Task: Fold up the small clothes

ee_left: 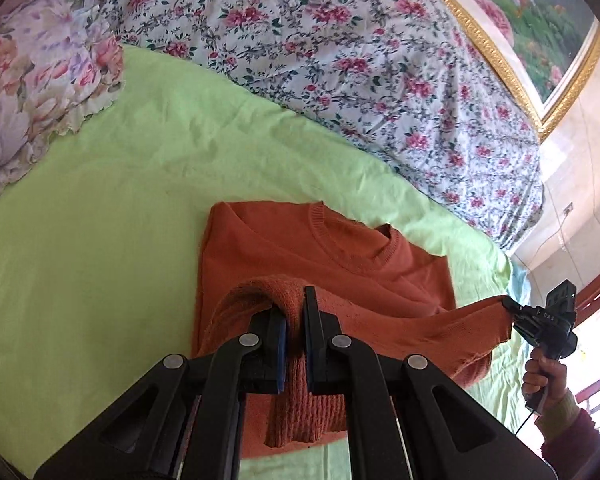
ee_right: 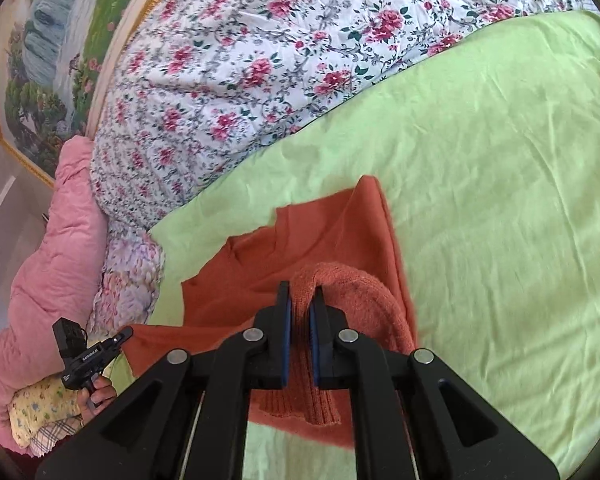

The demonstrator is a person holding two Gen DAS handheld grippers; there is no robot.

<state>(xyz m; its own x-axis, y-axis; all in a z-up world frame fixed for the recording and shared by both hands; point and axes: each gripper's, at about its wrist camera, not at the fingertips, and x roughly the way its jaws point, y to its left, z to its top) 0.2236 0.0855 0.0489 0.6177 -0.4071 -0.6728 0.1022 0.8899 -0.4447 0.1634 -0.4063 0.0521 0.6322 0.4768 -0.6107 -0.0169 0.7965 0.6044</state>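
Orange knit sweater (ee_left: 308, 252) lies collar-up on the green sheet (ee_left: 100, 240) near the bed's front edge, its ribbed hem lifted off the sheet and stretched between both grippers; wide bare sheet lies to either side. Left gripper (ee_left: 294, 320) pinches one hem corner, jaws nearly together on the knit; right gripper (ee_right: 300, 320) pinches the other likewise. Flowered quilt (ee_left: 340, 60) is heaped along the bed's far edge, a pillow (ee_left: 32, 80) at one far corner.
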